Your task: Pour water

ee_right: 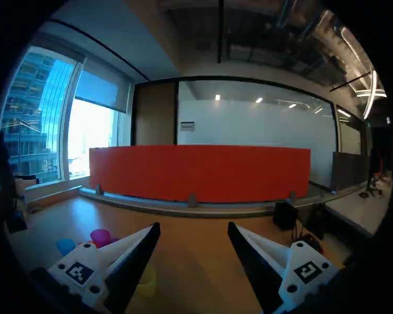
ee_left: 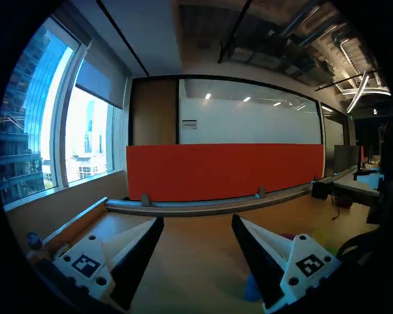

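Right claw (ee_right: 193, 226) parted, coloured cups (ee_right: 99, 236) beside it, orange divider (ee_right: 196, 172) beyond

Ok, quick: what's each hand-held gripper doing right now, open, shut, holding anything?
Left hand-held gripper: open, holding nothing.
Right hand-held gripper: open, holding nothing.
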The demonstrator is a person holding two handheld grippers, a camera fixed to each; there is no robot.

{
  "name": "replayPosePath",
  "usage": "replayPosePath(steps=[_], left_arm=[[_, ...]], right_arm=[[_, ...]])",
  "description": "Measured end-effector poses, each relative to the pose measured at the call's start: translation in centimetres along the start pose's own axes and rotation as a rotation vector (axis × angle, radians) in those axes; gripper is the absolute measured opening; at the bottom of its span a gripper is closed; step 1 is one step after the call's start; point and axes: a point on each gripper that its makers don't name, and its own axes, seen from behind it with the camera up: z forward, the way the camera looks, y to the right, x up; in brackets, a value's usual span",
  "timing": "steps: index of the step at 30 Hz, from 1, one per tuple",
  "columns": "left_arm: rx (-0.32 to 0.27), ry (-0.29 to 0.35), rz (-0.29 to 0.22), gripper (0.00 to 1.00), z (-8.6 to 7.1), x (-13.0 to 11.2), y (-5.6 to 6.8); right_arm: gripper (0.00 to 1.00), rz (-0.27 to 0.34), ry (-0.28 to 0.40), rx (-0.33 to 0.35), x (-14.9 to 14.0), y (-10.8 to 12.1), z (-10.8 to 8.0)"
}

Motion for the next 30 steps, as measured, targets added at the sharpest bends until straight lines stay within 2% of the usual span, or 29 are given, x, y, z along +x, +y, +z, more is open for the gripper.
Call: replayPosePath(steps=[14,24,30], left_arm=[[-0.076,-0.013,0.007,0.96,0.7,4.2,1.4],[-0.144,-0.029,0.032,0.96,1.2,5.8,2.7],[-0.195,-0.029,0.048,0.96,1.3,6.1,3.7]], right_arm=[[1.0,0.006,-0.011,0.064,5.3,-0.9,0.4],[1.0,0.018,-0.02,0.114,5.9,-1.8,0.9],[1.0,0.013,-0.019,0.171,6.1,-2.9,0.9]])
